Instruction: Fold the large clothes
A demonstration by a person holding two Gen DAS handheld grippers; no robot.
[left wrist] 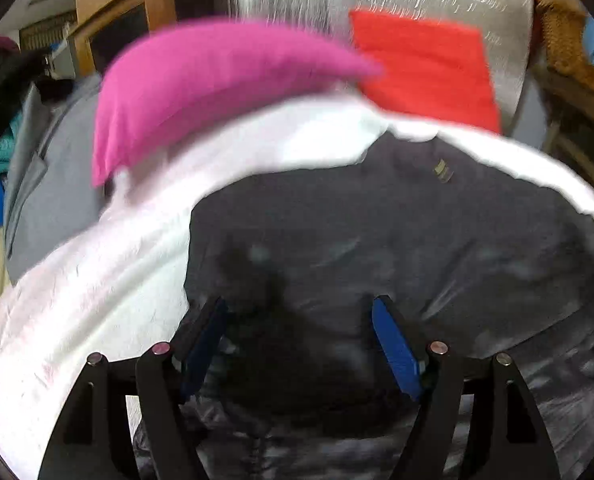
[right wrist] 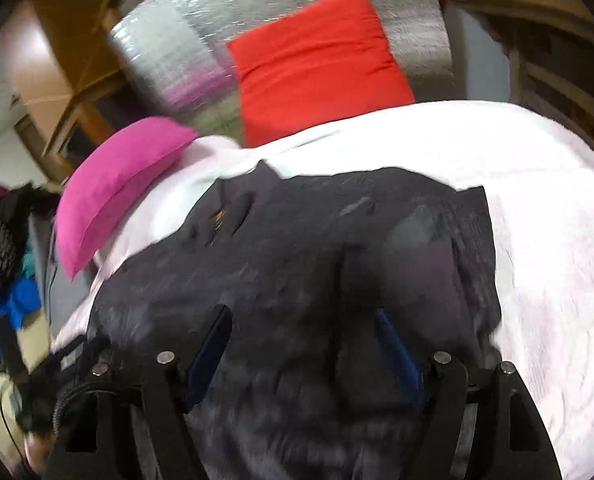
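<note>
No text, label or number is clear enough to read.

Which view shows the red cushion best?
The right wrist view: the red cushion shows nearly whole and fairly sharp, leaning on the silver backing, its lower edge behind the white sheet. In the left wrist view it is blurred, and the pink cushion covers its left edge.

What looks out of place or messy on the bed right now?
The dark jacket lies rumpled on the white bedding, not yet folded. The pink pillow sits askew, tipped over the bed's edge. Nothing looks spilled or damaged.
</note>
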